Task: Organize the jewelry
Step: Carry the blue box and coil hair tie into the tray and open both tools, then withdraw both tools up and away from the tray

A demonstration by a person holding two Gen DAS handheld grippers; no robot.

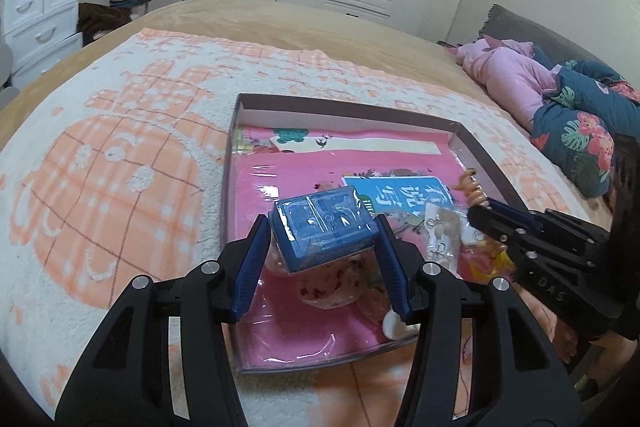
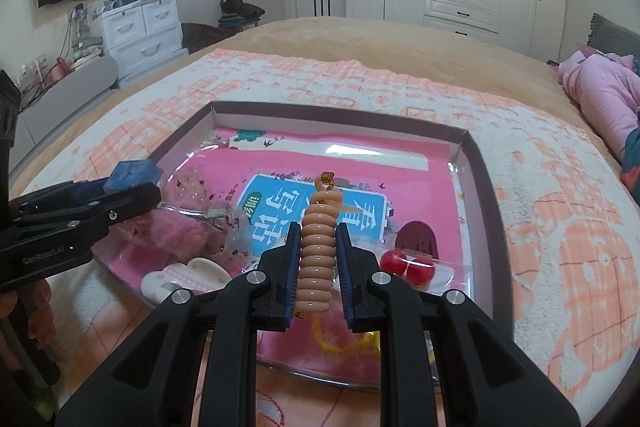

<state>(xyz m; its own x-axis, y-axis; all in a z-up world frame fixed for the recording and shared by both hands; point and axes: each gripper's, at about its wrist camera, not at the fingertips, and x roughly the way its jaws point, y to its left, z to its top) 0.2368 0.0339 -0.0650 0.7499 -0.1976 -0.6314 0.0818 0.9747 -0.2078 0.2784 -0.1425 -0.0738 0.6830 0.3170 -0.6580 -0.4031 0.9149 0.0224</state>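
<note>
We are mid-sort: our left gripper (image 1: 324, 251) pinches a small blue box (image 1: 325, 229) above the tray (image 1: 352, 109), while our right gripper (image 2: 318, 269) pinches a peach coil band (image 2: 318, 259) over its near side. Next, we judge, each piece needs a spot in the tray. The bagged pieces under the grippers are hard to make out.

Both my grippers, the left gripper (image 1: 322, 259) and the right gripper (image 2: 318, 273), are matte black plastic with cut-out triangular openings, round silver bolts at the finger joints, ribbed blue pads (image 1: 251, 267) lining the fingers, and faint embossed lettering along their sides.
</note>
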